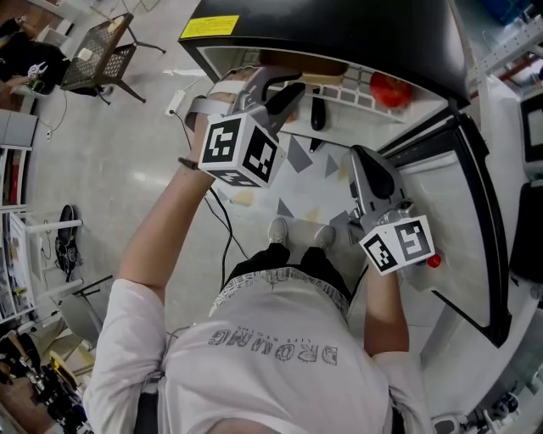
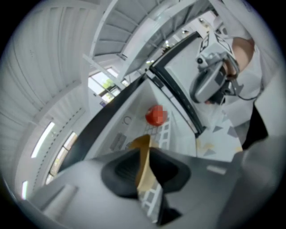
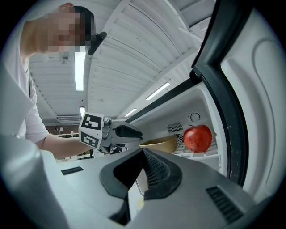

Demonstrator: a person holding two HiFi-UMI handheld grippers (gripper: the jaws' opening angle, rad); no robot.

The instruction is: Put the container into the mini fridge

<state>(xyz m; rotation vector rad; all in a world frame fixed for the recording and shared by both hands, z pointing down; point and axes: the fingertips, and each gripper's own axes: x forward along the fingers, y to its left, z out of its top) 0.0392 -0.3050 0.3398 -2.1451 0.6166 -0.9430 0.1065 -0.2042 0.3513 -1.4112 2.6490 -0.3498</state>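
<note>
The black mini fridge (image 1: 339, 25) stands with its door (image 1: 475, 195) swung open to the right. A tan container (image 1: 318, 66) sits at the white wire shelf (image 1: 356, 91) inside, with a red apple (image 1: 390, 89) to its right. My left gripper (image 1: 293, 89) reaches into the fridge and is shut on the container's rim (image 2: 144, 156). The right gripper view shows the container (image 3: 161, 144) level on the shelf beside the apple (image 3: 197, 137). My right gripper (image 1: 361, 157) hangs in front of the open door, shut with nothing in it (image 3: 143, 154).
The open door's inner face (image 3: 263, 112) is close on the right of the right gripper. A cable (image 1: 225, 220) trails across the floor by the person's feet (image 1: 278, 230). A mesh chair (image 1: 97, 51) stands far left. A dark slim item (image 1: 316, 110) lies at the fridge's front.
</note>
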